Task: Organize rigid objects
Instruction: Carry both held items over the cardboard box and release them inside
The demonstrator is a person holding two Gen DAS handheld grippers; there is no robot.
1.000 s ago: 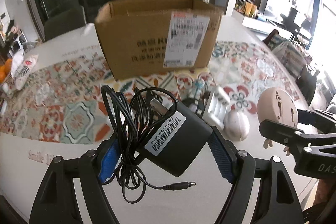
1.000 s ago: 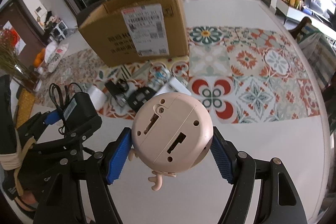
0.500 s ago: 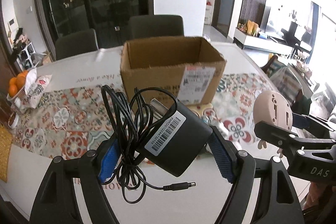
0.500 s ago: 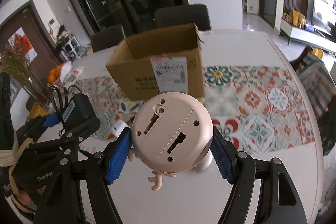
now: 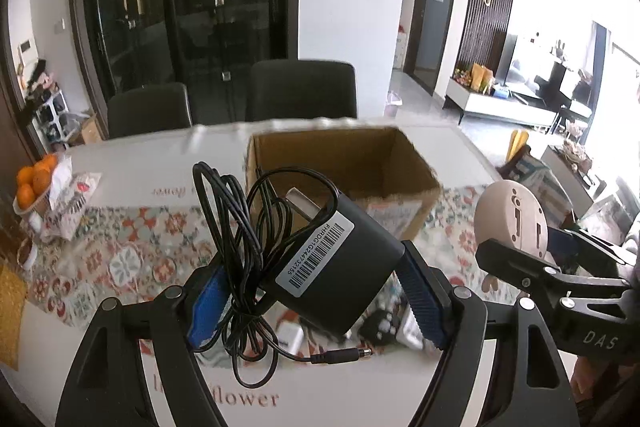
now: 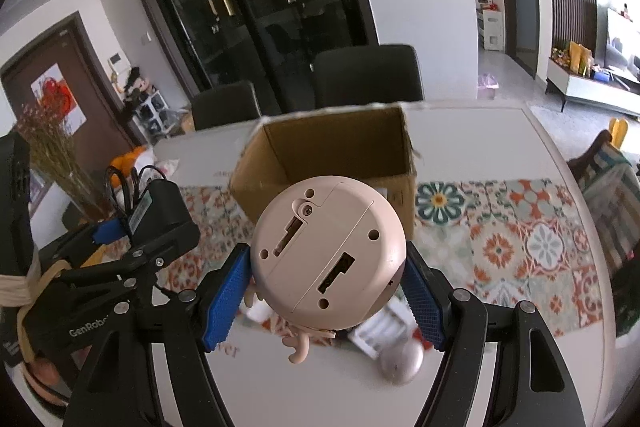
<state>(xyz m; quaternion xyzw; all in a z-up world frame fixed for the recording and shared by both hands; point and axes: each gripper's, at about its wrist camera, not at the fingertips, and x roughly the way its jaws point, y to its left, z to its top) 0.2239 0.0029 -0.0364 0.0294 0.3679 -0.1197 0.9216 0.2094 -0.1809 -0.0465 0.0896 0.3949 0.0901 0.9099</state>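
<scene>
Black power adapter with barcode label, clamped between the blue pads of the left hand-held gripper, coiled cable bunched against the left pad and trailing below with its plug free. Round beige toy, flat underside toward the camera, pinched between the pads of the right hand-held gripper, small antler-like feet dangling beneath. Both held in the air above the desk, side by side, apart from each other.

Just beyond, an open cardboard box, interior bare as far as visible, nothing between it and the two held things. Beneath the grippers, small clutter on the desk: a white ball, a white ribbed tray, dark blurred bits. Further left, oranges beside a snack bag; dried flowers in a vase.

Compared with a second ago: both grippers higher and tilted up, box now seen from above with its inside showing instead of the labelled front wall, more of the room in view; grips unchanged.

White desk with a patterned floral runner, two dark chairs behind, black glass doors, bright living area to the right.
</scene>
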